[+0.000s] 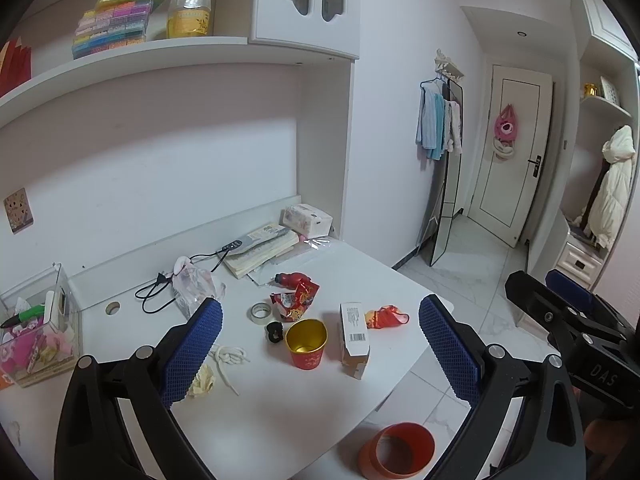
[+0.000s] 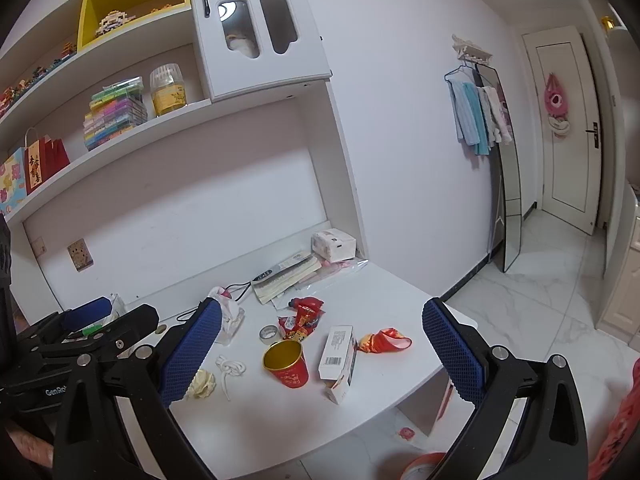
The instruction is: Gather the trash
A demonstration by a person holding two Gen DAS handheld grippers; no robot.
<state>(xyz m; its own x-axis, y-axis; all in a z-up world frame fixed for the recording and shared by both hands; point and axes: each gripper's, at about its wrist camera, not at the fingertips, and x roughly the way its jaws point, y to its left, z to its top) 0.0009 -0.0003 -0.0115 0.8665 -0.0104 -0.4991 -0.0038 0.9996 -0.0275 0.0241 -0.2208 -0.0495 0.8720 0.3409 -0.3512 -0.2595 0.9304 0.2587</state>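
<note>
Orange bin [image 2: 424, 466] cut by bottom edge; carton [image 1: 354, 338] print unreadable.

Left wrist view: I look forward and down from just off the near edge of the white rounded desk [image 1: 280, 408], facing the back wall. Right wrist view: I face the same desk [image 2: 280, 420] from beside it, slightly farther right. Both views share the red paper cup with gold lining [image 1: 306, 344] [image 2: 286, 364], the white barcoded carton [image 1: 354, 338] [image 2: 338, 354] and the white door [image 1: 510, 152] [image 2: 568, 128].
</note>
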